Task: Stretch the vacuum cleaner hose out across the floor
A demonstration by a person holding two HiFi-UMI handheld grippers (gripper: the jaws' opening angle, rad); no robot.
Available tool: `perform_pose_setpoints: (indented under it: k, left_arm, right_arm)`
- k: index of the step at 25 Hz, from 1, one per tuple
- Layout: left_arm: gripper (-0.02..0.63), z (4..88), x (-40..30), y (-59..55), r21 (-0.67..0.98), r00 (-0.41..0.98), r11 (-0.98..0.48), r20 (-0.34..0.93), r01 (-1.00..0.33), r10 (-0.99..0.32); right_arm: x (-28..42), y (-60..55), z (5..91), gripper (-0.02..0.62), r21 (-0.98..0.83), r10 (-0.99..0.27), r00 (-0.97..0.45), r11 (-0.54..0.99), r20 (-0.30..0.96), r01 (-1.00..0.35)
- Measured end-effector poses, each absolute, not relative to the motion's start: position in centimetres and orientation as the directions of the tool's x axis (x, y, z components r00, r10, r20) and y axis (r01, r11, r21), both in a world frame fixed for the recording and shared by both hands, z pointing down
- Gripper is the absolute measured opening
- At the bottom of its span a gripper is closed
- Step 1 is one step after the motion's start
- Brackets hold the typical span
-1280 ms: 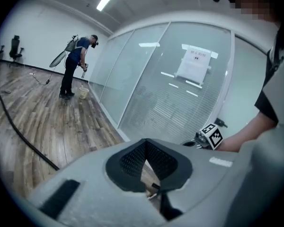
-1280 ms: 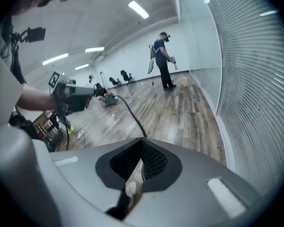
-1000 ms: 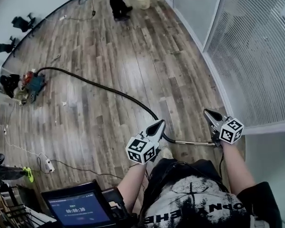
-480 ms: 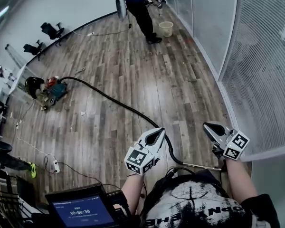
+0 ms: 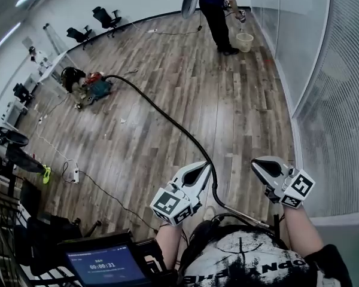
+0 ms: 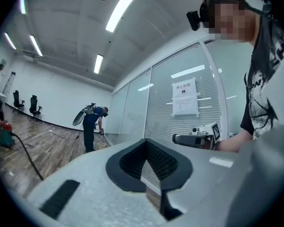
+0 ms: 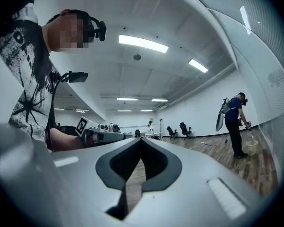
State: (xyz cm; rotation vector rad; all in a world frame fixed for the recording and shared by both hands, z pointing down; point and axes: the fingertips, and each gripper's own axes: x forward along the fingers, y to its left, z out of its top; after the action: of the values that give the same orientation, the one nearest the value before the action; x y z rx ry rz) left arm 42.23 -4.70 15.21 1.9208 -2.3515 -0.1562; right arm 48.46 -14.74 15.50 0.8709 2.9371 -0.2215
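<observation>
The black vacuum hose [image 5: 167, 121] lies stretched over the wood floor from the vacuum cleaner [image 5: 94, 89] at the far left to a bend below my hands. There it joins a metal wand [image 5: 244, 216] lying on the floor by my body. My left gripper [image 5: 204, 167] hovers above the bend, shut and empty. My right gripper [image 5: 255, 162] is held beside it, also shut and empty. In the left gripper view the closed left gripper [image 6: 145, 142] points level, with the hose [image 6: 27, 156] at the left. The closed right gripper [image 7: 141, 140] holds nothing in its own view.
A person [image 5: 217, 14] with a backpack vacuum stands at the far end next to a pale bucket [image 5: 244, 41]. A glass wall with blinds [image 5: 341, 100] runs along the right. Desks, chairs [image 5: 102, 17] and a power strip with cables [image 5: 76, 175] line the left.
Both grippers have risen from near the floor and now point level. The head view has swung up, showing more of the room. The hose and wand stay on the floor.
</observation>
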Motion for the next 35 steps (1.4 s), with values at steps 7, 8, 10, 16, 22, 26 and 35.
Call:
perform_pose_setpoints:
  k: [7, 8, 10, 16, 22, 26, 35]
  left_arm:
    - [0.000, 14.2, 48.4, -7.8, 0.137, -0.279, 0.281, 0.033, -0.950, -0.960]
    - [0.000, 14.6, 48.4, -7.6, 0.143, -0.286, 0.289, 0.039, -0.947, -0.957]
    - [0.000, 15.3, 48.1, -7.2, 0.147, -0.296, 0.300, 0.049, -0.943, -0.954]
    - [0.000, 15.2, 48.1, -8.0, 0.136, -0.299, 0.303, 0.054, -0.943, -0.953]
    - [0.000, 14.6, 48.6, -9.7, 0.122, -0.257, 0.261, 0.051, -0.957, -0.965]
    - [0.000, 14.6, 48.6, -10.0, 0.121, -0.252, 0.257, 0.054, -0.959, -0.966]
    - [0.000, 15.1, 48.4, -9.2, 0.144, -0.271, 0.275, 0.048, -0.950, -0.961]
  right_arm:
    - [52.6, -15.4, 14.5, 0.007, -0.023, 0.633, -0.773, 0.773, -0.051, 0.634]
    - [52.5, -15.2, 14.6, 0.006, -0.017, 0.636, -0.770, 0.770, -0.055, 0.637]
    - [51.9, -15.0, 14.7, 0.007, -0.011, 0.637, -0.769, 0.770, -0.057, 0.638]
    - [51.6, -16.2, 15.7, 0.007, -0.042, 0.604, -0.797, 0.796, -0.015, 0.604]
    - [51.3, -16.6, 15.1, 0.006, -0.001, 0.592, -0.806, 0.806, -0.013, 0.592]
    - [51.1, -16.4, 15.2, 0.006, 0.014, 0.595, -0.804, 0.804, -0.006, 0.594]
    - [51.1, -16.0, 15.3, 0.006, 0.055, 0.605, -0.796, 0.795, 0.003, 0.604]
